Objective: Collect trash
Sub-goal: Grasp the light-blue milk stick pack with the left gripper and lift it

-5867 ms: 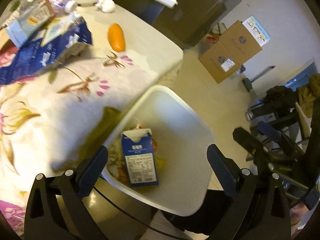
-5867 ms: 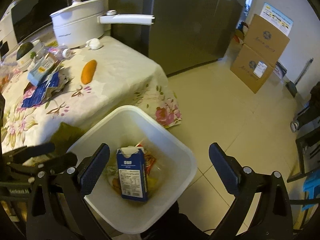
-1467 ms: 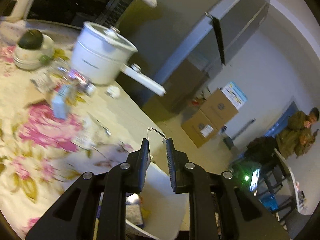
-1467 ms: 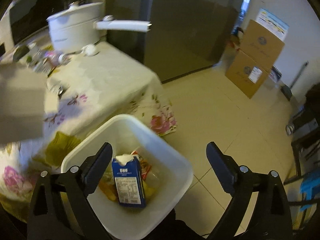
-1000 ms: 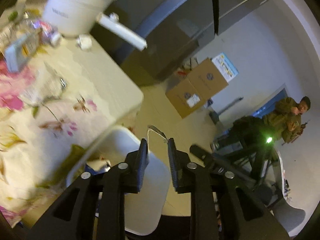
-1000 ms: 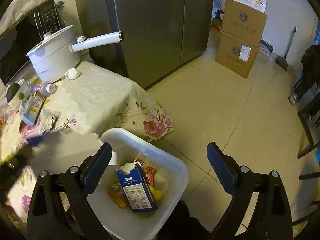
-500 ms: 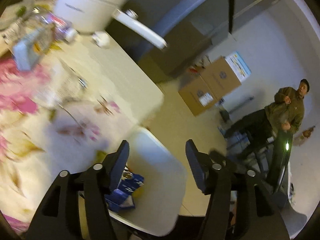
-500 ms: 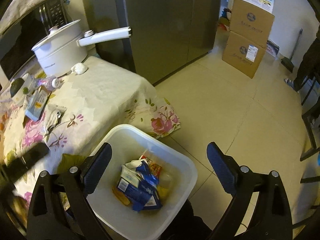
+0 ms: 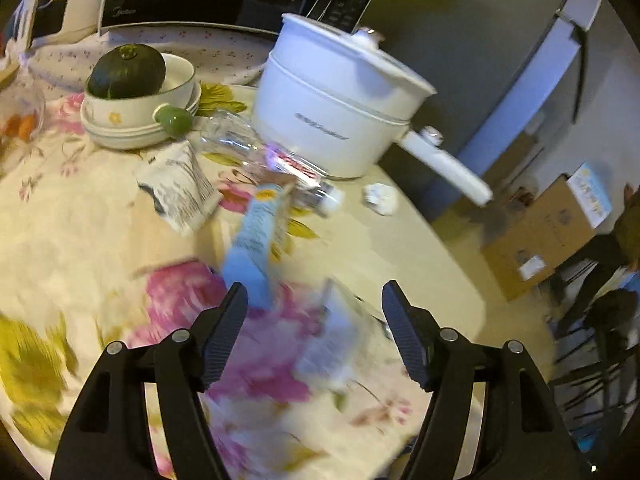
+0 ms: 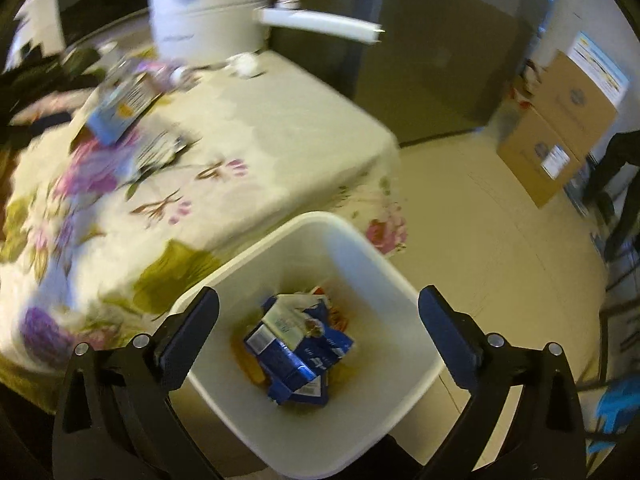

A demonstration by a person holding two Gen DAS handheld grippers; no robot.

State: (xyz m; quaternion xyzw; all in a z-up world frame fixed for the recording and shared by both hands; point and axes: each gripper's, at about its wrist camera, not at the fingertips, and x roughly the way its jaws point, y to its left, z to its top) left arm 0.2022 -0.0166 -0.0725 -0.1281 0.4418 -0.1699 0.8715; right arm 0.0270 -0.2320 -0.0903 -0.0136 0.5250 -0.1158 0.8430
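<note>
Wrapper [image 9: 332,344] (blurred, unreadable) lies beyond left claw [image 9: 314,326].

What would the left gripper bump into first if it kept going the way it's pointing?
Probably the blurred clear wrapper on the flowered tablecloth; the left gripper is open and empty. Depth is uncertain.

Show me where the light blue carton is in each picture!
Left wrist view: the light blue cardboard carton lies on the flowered tablecloth, middle of the picture, just above the left finger.
Right wrist view: the same carton sits upper left, far from the bin.
Shared landmark: the white lidded pot with a long handle, behind the carton in both views.
</note>
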